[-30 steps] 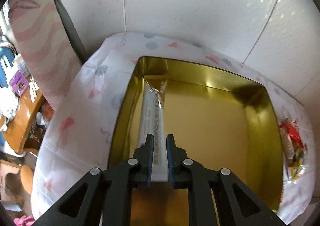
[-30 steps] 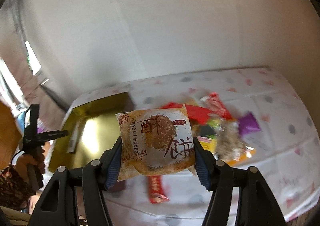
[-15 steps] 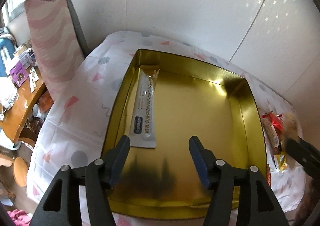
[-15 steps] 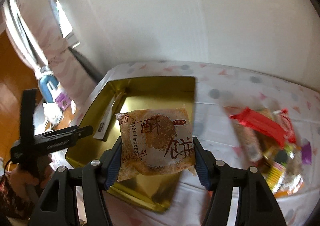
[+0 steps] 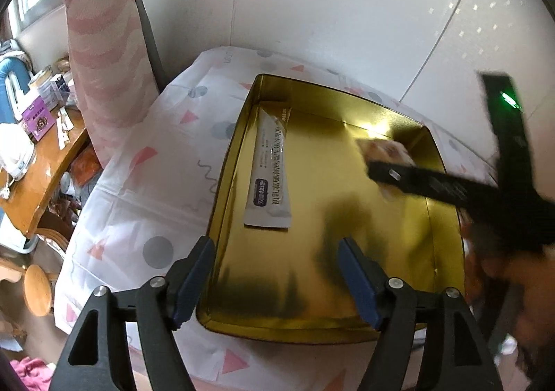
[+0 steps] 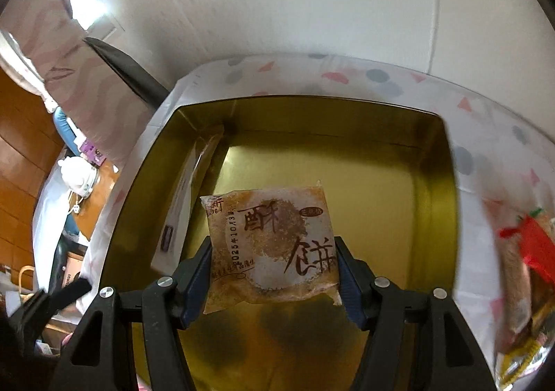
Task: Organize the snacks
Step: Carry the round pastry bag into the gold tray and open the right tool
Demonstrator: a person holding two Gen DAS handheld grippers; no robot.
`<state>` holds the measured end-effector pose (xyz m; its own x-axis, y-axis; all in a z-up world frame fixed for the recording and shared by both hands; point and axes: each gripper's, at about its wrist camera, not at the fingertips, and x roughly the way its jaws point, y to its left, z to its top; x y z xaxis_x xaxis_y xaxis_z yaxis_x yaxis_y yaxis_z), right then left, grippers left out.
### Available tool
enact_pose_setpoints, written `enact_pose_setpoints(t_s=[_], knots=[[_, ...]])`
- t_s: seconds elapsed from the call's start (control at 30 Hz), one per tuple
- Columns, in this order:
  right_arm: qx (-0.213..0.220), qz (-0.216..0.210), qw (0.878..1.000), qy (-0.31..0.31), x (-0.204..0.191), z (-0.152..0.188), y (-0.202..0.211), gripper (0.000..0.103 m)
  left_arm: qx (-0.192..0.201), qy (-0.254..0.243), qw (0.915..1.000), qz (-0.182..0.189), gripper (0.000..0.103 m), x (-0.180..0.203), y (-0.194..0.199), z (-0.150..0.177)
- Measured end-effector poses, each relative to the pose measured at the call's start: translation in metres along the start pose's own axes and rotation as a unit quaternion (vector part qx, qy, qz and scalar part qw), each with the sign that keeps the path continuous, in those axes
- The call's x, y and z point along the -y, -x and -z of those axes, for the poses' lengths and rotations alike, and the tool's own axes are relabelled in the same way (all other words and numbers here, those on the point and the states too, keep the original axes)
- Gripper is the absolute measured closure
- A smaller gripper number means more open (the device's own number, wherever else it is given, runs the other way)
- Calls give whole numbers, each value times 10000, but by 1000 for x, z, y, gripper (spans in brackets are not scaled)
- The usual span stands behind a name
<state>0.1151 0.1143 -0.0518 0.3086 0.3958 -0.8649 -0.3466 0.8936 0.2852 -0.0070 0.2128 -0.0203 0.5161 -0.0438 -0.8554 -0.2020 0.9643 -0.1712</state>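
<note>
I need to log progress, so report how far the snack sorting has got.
Done: one long white stick packet lies flat in the gold tin by its left wall, and the left gripper is open and empty. In hand: the right gripper is shut on a square pastry packet, held over the tin. Left: the pile of snacks on the tablecloth to the tin's right.

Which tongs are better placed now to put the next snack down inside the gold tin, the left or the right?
Right. The right tongs hold the square pastry packet above the gold tin. The left tongs are open and hold nothing; the long white sachet lies in the tin.
</note>
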Motion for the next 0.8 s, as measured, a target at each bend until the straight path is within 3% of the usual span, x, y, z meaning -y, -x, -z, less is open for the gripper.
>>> enact_pose_setpoints(t_s=[0.27, 0.37, 0.5, 0.8], knots=[[33, 381, 9987, 323, -27, -40, -36, 36, 77, -18, 10000, -58, 24, -11, 10, 6], [-102, 184, 9998, 59, -29, -51, -49, 34, 63, 52, 9999, -128, 24, -18, 11, 9], [-201, 290, 9993, -104, -29, -53, -59, 34, 46, 199, 9997, -158, 23, -26, 12, 9], [46, 84, 10000, -22, -26, -55, -46, 31, 50, 360, 9993, -73, 21, -25, 11, 7]])
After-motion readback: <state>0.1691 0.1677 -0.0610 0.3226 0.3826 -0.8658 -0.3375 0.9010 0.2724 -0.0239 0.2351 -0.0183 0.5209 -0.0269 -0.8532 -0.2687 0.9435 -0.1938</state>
